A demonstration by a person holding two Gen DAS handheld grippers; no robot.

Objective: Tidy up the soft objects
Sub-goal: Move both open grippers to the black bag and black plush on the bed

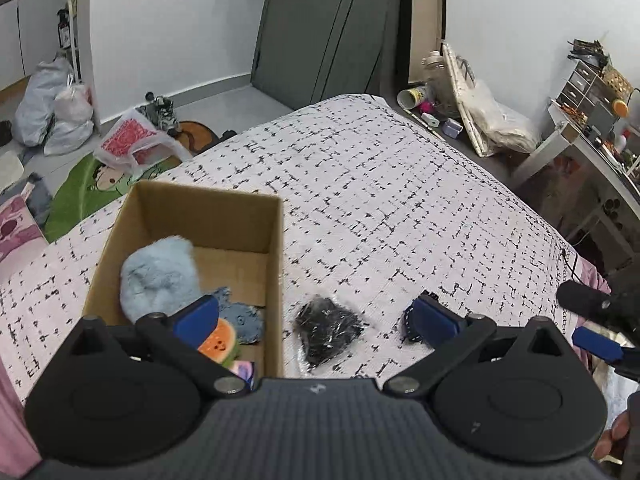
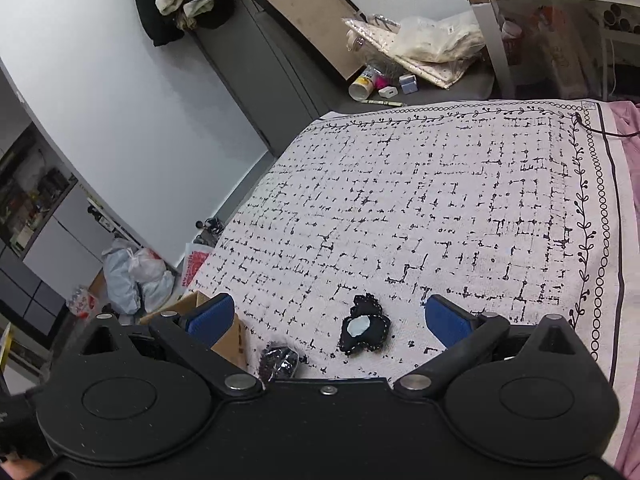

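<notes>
Bed (image 1: 400, 184) fills both views, covered by a white blanket (image 2: 440, 208) with black dash grid; the right wrist view alone shows the blanket's vine-and-ring border down the right edge and pink sheet past it, the left wrist view alone shows the inside of the cardboard box (image 1: 276, 264). Box sits on the bed near its left edge, open top, holding a pale blue fluffy plush (image 1: 158, 276), a blue-grey fabric toy (image 1: 246, 318), a watermelon slice toy (image 1: 218, 344) and a small purple item (image 1: 244, 368) at the near corner, partly hidden. Far half of the box floor is bare. In the right wrist view only a corner of the box (image 2: 230, 340) shows behind the left finger. Still out on the blanket: a black bundle in clear plastic (image 1: 326, 326) just right of the box, and a black stitched patch with a pale centre (image 2: 362, 330), seen whole only in the right wrist view. Left gripper (image 1: 316, 316) jaws wide, nothing held, bundle below the gap. Right gripper (image 2: 328, 320) jaws wide too, empty, patch between the fingers but untouched. Blanket beyond both items is open right to the far edge; floor left of the bed is cluttered with bags (image 1: 52, 104).
</notes>
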